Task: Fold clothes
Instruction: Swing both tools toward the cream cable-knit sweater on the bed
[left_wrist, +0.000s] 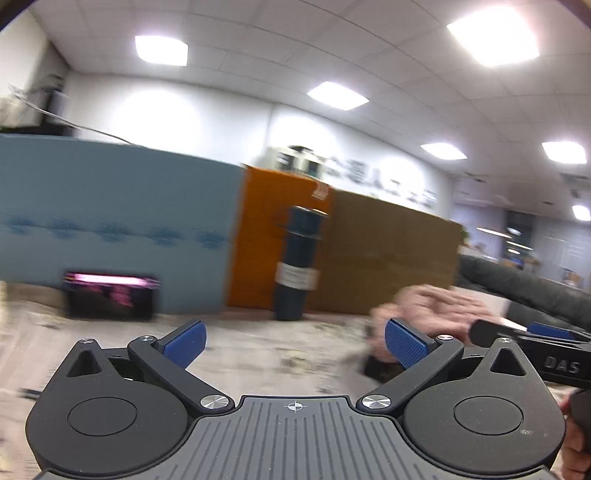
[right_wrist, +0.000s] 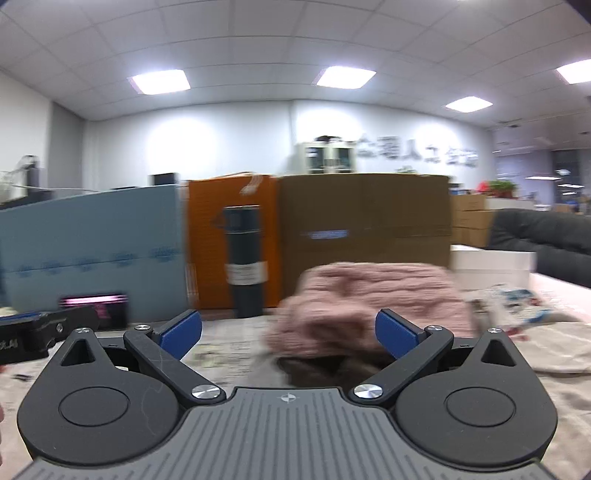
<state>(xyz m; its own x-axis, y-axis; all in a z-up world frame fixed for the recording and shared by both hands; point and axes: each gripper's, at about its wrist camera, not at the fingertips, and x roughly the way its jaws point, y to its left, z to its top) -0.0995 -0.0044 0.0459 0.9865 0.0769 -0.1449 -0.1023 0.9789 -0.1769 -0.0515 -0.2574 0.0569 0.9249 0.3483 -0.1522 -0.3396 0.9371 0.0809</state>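
Observation:
A fuzzy pink knitted garment (right_wrist: 365, 314) lies bunched on the newspaper-covered table (right_wrist: 229, 347), just ahead and right of centre in the right wrist view; it also shows blurred in the left wrist view (left_wrist: 432, 314). My right gripper (right_wrist: 290, 338) is open and empty, its right blue pad in front of the garment's edge. My left gripper (left_wrist: 295, 345) is open and empty above the table, left of the garment. The right gripper's body (left_wrist: 532, 350) shows at the right edge of the left wrist view.
A dark cylindrical bottle (right_wrist: 245, 258) stands at the table's back, before orange (right_wrist: 229, 221) and brown boxes (right_wrist: 365, 229). A blue panel (right_wrist: 92, 243) stands at left, with a small dark box with pink lettering (right_wrist: 105, 308). White boxes (right_wrist: 491, 266) and printed cloth (right_wrist: 517, 299) lie at right.

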